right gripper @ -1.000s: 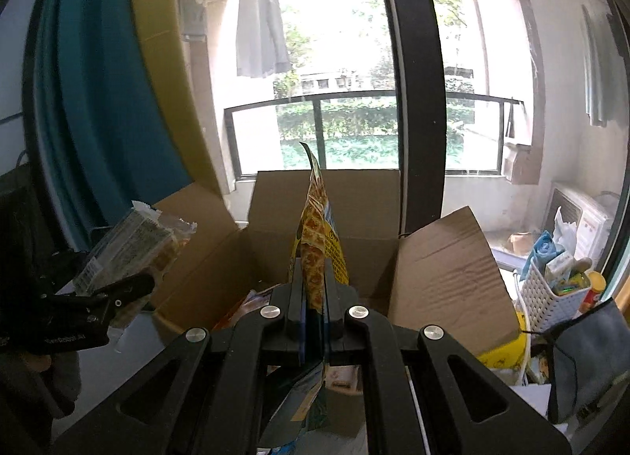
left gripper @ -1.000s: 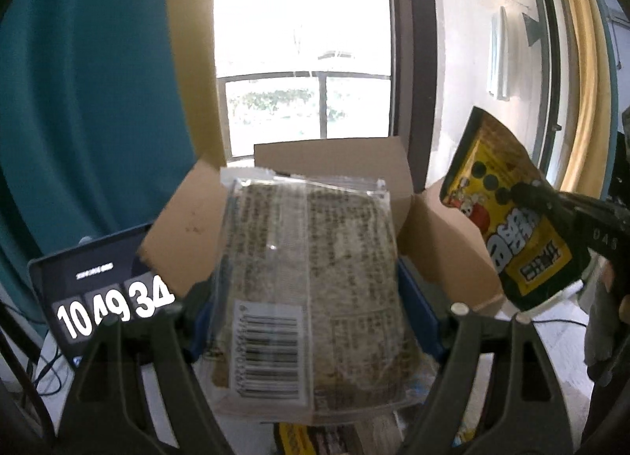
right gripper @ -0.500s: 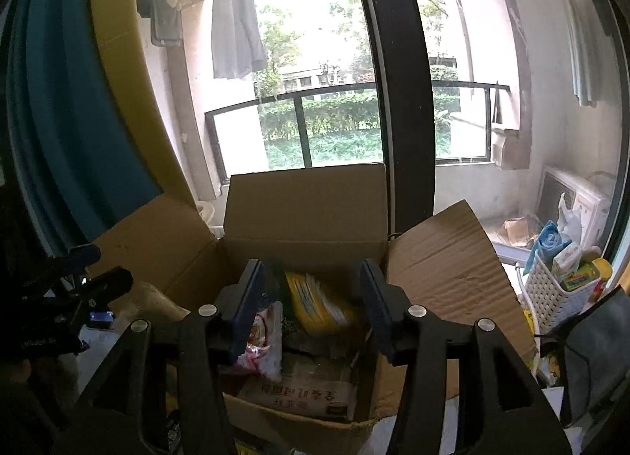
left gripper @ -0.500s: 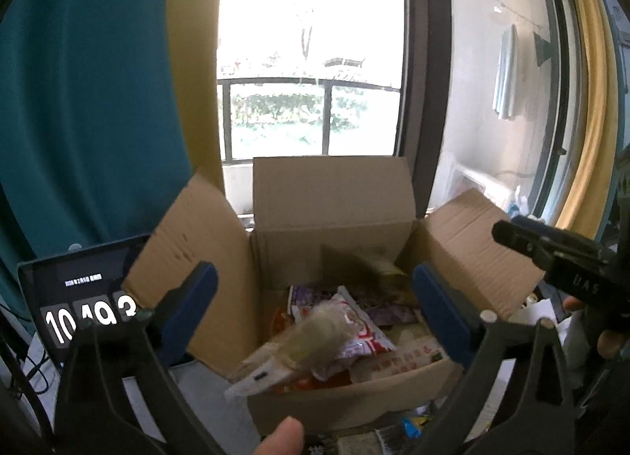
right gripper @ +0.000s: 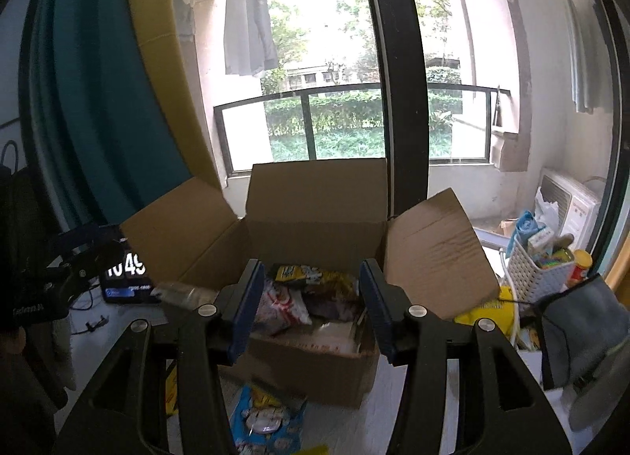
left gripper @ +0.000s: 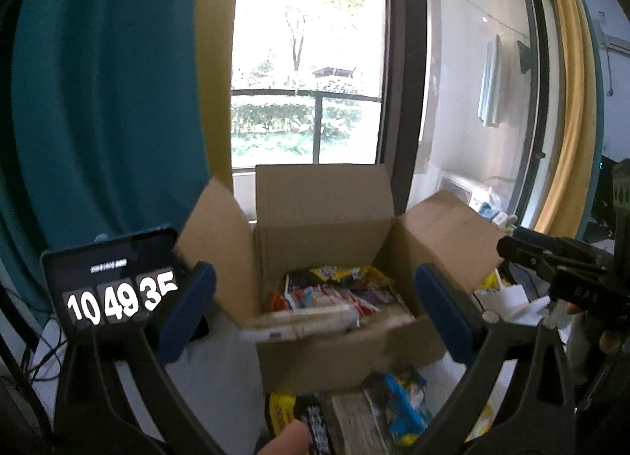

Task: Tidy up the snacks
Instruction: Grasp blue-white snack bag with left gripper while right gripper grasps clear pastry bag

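Gaping left claw (left gripper: 315,309), right claw (right gripper: 311,309) wide, seemingly empty, above box (right gripper: 315,195)

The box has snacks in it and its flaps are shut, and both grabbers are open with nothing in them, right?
Not quite. The cardboard box has its flaps open, as the right wrist view shows. Snacks lie inside, and the left gripper and right gripper are open, holding nothing.

Strong daylight pours through the window (left gripper: 307,61), blown out to white in the left view. The curtain (right gripper: 98,100) and frame corners sit dark. Fisheye bending curves every edge; packets (left gripper: 405,400) nearest the lens smear with motion blur.
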`<state>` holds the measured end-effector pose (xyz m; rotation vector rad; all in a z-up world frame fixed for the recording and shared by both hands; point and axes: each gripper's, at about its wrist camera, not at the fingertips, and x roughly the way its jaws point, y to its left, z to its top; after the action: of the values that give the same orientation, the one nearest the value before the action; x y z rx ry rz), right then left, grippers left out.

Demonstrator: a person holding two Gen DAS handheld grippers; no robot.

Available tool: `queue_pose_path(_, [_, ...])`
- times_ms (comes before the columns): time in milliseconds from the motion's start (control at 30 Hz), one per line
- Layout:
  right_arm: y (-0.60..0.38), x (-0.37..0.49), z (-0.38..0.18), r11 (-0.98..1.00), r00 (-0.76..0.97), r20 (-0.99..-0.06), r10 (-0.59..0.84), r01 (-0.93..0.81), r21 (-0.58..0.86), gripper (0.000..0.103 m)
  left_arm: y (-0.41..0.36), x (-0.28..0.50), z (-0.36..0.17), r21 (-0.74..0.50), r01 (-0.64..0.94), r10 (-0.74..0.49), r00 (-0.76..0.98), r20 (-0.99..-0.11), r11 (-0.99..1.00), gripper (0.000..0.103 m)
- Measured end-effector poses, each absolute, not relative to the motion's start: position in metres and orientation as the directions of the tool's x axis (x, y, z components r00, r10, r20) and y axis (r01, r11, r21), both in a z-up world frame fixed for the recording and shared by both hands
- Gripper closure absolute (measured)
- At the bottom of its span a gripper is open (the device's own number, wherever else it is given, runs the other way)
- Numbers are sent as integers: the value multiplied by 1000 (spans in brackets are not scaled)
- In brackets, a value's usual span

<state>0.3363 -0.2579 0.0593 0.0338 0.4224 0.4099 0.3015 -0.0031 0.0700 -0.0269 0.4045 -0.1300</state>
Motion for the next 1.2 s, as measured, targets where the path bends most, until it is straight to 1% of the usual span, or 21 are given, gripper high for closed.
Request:
queue_pose_path(167, [-257, 305, 54, 914, 823, -404, 399, -391, 106, 49, 1, 270, 59, -32, 114, -117, 904, -412, 993, 1])
queue_pose_path(500, [-261, 246, 25, 915, 797, -459, 393, -388, 109, 49, 9, 208, 30, -40, 114, -120, 884, -451, 993, 1])
queue_pose_path(767, [-267, 200, -3, 917, 773, -503, 387, -378, 124, 48, 7, 155, 7, -52, 154, -161, 874, -458, 987, 1])
queue_pose_path(1033, [-284, 161, -37, 924, 747, -551, 371, -355, 140, 48, 4, 121, -25, -66, 163, -173, 842, -511, 985, 1])
queue_pose_path(1100, [-289, 151, -44, 926, 742, -562, 366, -351, 139, 42, 3, 114, -34, -68, 169, -179, 831, -527, 983, 1])
queue_pose_path(1133, [-291, 147, -48, 928, 743, -564, 360, -348, 134, 37, 2, 109, -40, -68, 173, -183, 824, -536, 983, 1])
queue_pose_path(1200, [-294, 135, -59, 931, 738, -581, 343, -349, 107, 33, 0, 103, -50, -73, 183, -193, 808, -556, 980, 1])
